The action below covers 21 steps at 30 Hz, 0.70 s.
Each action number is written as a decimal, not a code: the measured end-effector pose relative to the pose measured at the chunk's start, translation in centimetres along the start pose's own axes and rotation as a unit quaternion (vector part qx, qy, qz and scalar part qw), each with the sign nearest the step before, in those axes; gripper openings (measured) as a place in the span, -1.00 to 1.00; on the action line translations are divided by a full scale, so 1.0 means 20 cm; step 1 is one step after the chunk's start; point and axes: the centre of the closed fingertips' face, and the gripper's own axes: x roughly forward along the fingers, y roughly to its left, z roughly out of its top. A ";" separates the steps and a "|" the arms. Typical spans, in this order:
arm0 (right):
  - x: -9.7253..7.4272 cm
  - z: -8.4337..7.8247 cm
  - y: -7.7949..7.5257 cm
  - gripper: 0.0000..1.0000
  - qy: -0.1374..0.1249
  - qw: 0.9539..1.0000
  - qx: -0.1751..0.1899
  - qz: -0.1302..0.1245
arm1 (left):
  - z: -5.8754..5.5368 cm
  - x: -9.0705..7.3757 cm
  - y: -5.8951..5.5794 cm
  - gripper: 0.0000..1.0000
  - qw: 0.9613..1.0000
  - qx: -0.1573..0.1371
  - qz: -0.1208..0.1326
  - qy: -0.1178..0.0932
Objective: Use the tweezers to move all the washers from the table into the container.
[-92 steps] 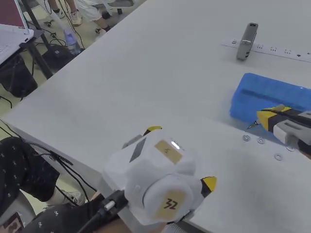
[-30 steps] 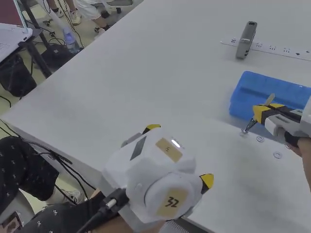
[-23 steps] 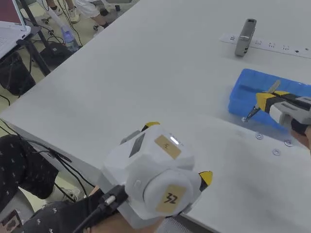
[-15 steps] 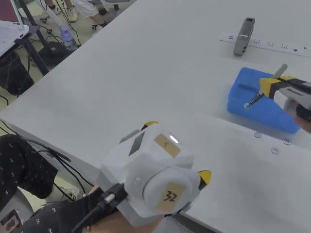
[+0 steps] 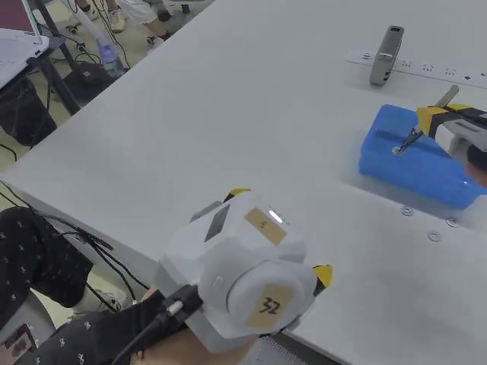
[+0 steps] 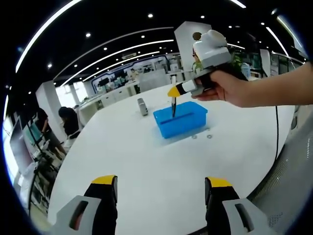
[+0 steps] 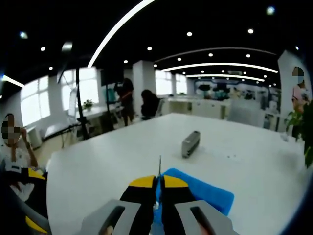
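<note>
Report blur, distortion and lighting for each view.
Head view: flat, dimmish light, blue container fairly sharp. Left gripper view: strong fisheye bend, table edge bowed, left tongs crisp. Right gripper view: soft throughout, right tongs and tweezers blurred.

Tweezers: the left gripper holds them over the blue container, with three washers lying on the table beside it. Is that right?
No: the right gripper holds the tweezers over the blue container, as the right gripper view shows; the left gripper stands open and empty. Three washers do lie on the table beside it.
</note>
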 end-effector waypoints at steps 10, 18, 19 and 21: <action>0.10 -0.10 -0.01 -1.00 0.017 0.999 -0.035 -0.004 | 0.00 0.00 0.00 0.47 1.000 0.002 -0.002 0.003; 0.13 -0.17 -0.02 -0.99 0.033 0.998 -0.047 -0.003 | -0.01 0.00 -0.01 0.47 1.000 0.003 -0.003 0.005; 0.13 -0.18 -0.02 -0.99 0.034 0.998 -0.048 -0.003 | -0.01 0.00 -0.01 0.47 1.000 0.003 -0.004 0.005; 0.14 -0.20 -0.02 -0.99 0.035 0.998 -0.047 -0.003 | -0.01 0.00 -0.01 0.47 1.000 0.003 -0.004 0.005</action>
